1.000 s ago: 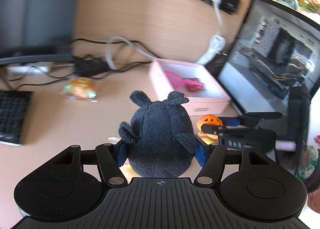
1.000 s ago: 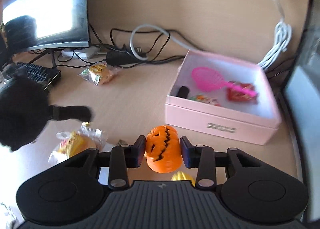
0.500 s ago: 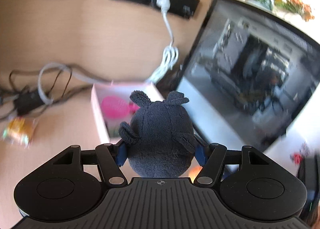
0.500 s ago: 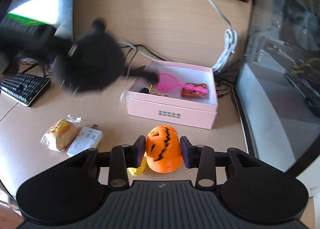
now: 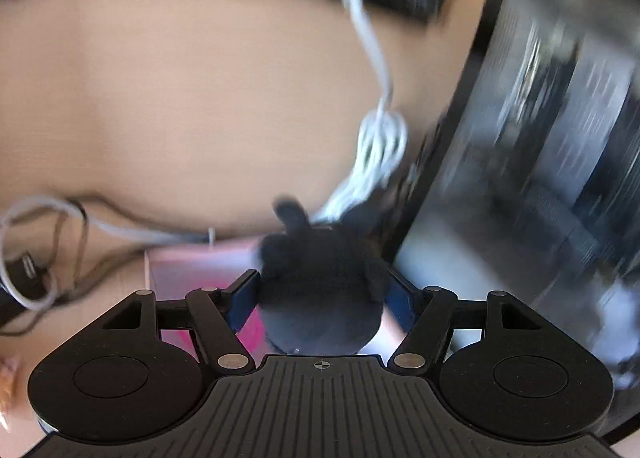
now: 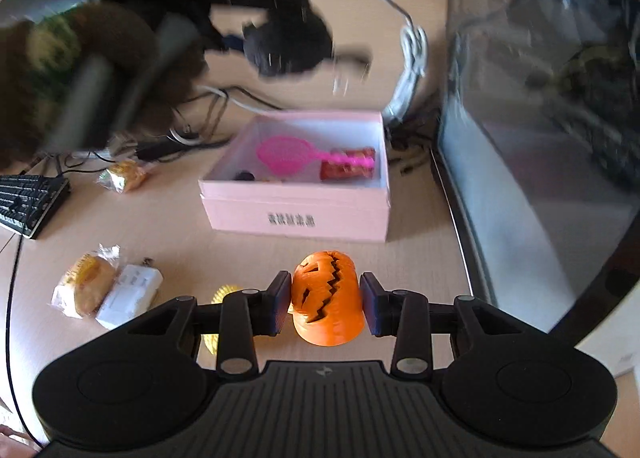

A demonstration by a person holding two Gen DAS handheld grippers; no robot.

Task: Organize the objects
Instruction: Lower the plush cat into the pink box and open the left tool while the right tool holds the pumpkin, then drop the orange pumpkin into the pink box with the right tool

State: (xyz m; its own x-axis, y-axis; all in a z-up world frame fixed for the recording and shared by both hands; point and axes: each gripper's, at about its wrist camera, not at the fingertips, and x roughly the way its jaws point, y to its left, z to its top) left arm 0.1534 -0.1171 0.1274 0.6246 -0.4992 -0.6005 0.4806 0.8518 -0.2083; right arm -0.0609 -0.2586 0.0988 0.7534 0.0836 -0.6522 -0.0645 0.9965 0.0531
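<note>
My left gripper (image 5: 322,298) is shut on a dark grey plush toy (image 5: 320,294) and holds it over the pink box (image 5: 192,270); the view is blurred. In the right wrist view the plush toy (image 6: 288,42) hangs in the air above the open pink box (image 6: 296,214), which holds a pink strainer (image 6: 286,154) and a red packet (image 6: 346,166). My right gripper (image 6: 326,300) is shut on an orange pumpkin toy (image 6: 326,298), in front of the box.
A monitor (image 6: 540,138) stands at the right. Cables (image 6: 200,106) and a white cord (image 5: 376,130) lie behind the box. A keyboard (image 6: 28,202), snack packets (image 6: 86,290) and a white adapter (image 6: 128,294) lie at the left. A yellow thing (image 6: 218,298) sits under my right gripper.
My left gripper has carried the plush toy rightward and up, to above the pink box. My right gripper has lifted back with the pumpkin still held.
</note>
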